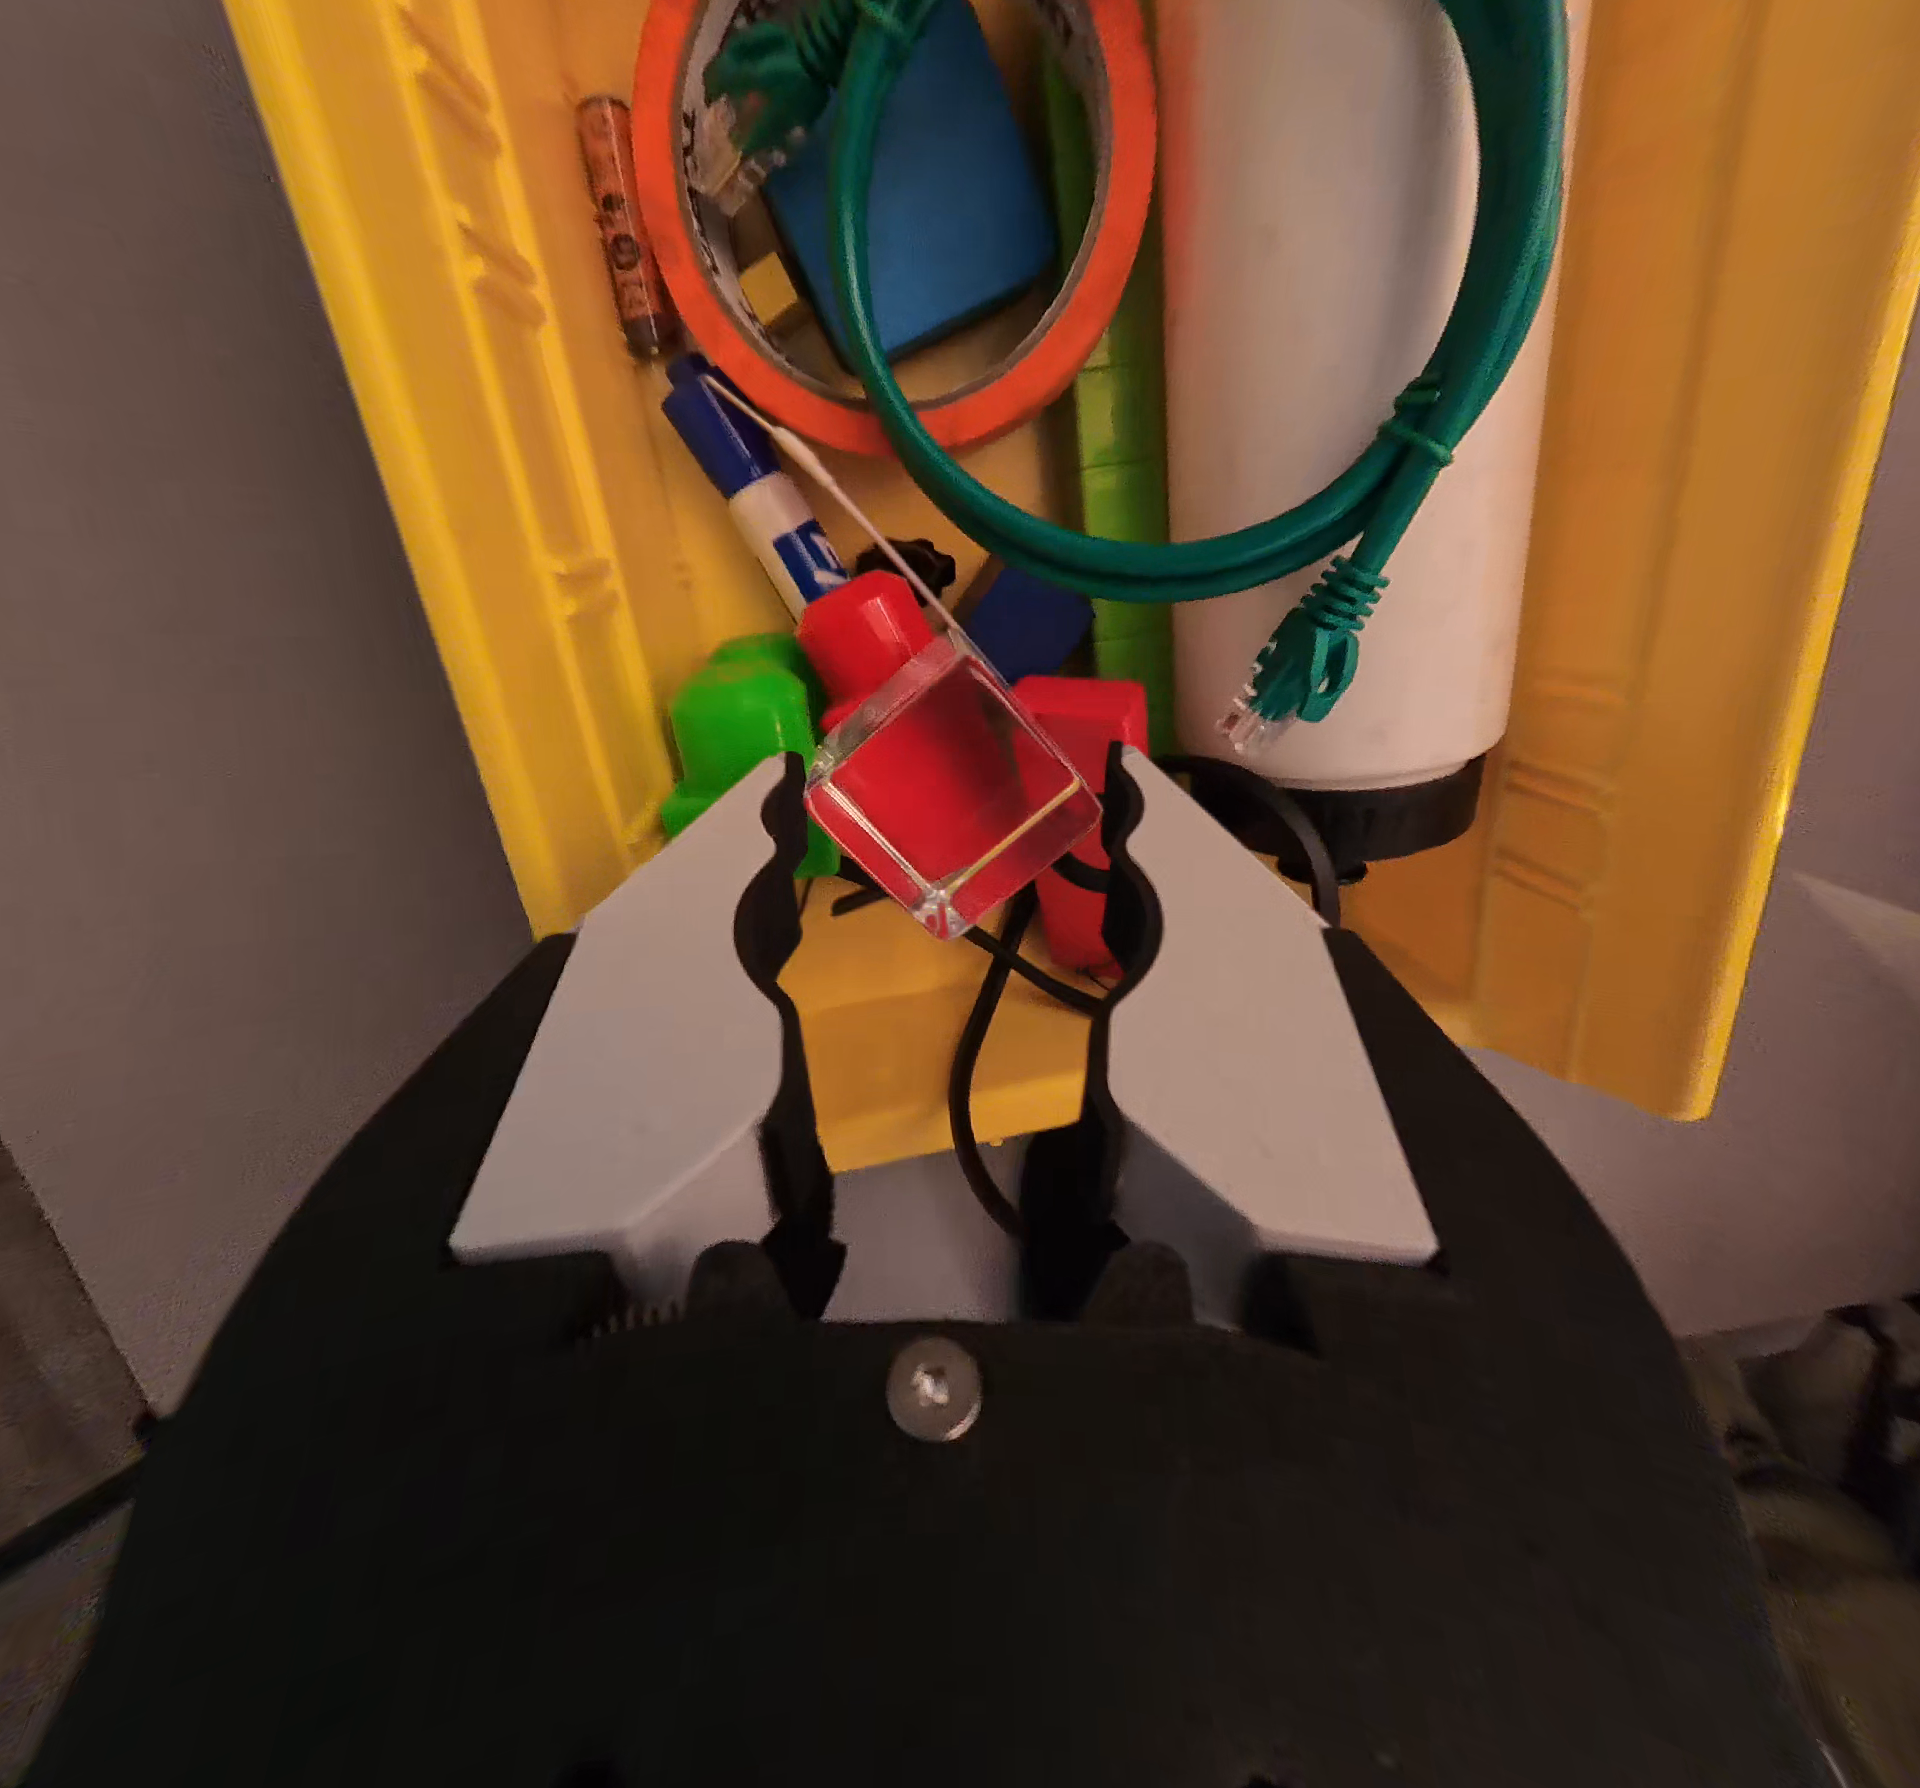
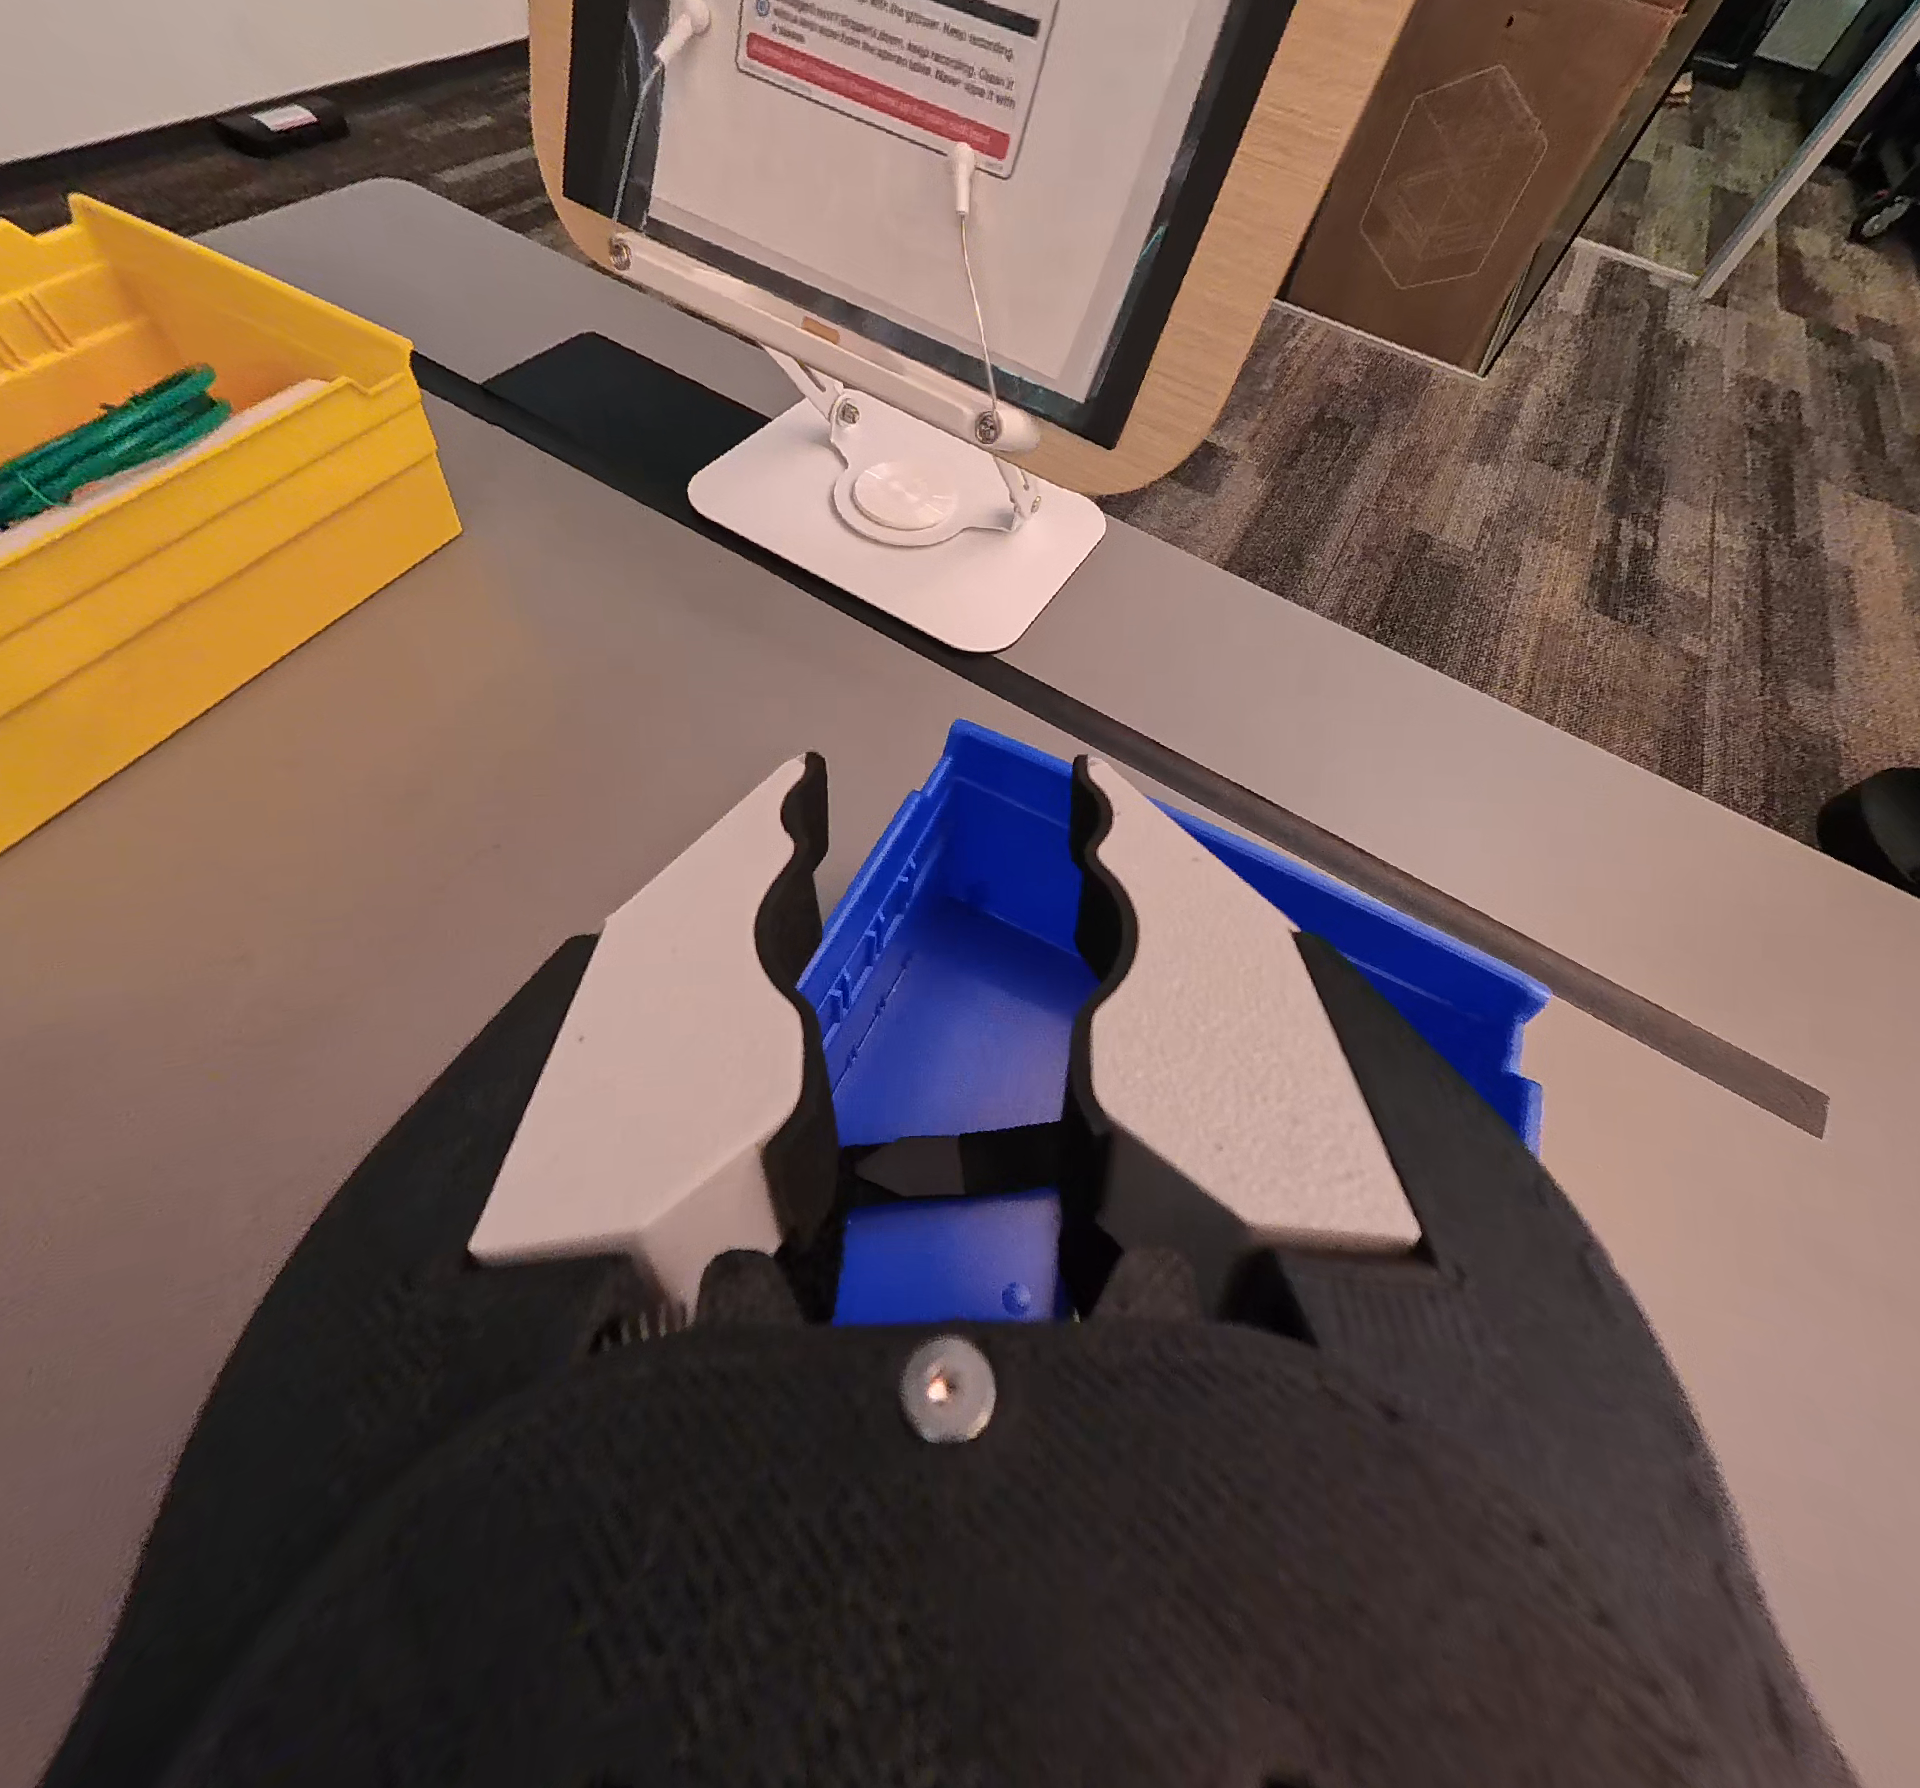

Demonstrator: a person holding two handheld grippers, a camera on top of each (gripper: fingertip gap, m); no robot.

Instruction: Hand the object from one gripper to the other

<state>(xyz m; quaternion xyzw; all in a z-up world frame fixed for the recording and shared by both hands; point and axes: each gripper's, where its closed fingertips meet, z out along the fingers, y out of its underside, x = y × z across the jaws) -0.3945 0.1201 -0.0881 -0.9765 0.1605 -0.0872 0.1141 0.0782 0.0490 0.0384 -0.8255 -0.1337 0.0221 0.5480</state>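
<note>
Grey tabletop (image 2: 520, 855) carries two bins, with patterned carpet and a cardboard box beyond its far edge. Over the yellow bin (image 1: 436, 491), the left gripper (image 1: 951, 782) points down with its jaws apart, and a small red bottle (image 1: 935, 782) with a clear square body and red cap lies tilted between the fingertips. Whether the pads actually touch it cannot be told; the gap looks a little wider than the bottle. The bottle rests on clutter at the near end of the bin: a green plastic piece (image 1: 738, 751) to its left, a red plastic piece (image 1: 1086, 803) to its right, black cord (image 1: 977, 1063) looping below. Farther in lie a blue-capped marker (image 1: 748, 491), a battery (image 1: 623, 232) along the wall, an orange tape roll (image 1: 894, 169) ringing a blue block (image 1: 935, 200), a coiled green cable (image 1: 1195, 284) draped across the roll, and a white cylinder (image 1: 1330, 388) with a black end.

Well apart from there, the right gripper (image 2: 951, 803) hangs above a blue bin (image 2: 977, 1011), jaws apart and holding nothing. A tablet on a white stand (image 2: 894, 533) sits at the table's far side.
</note>
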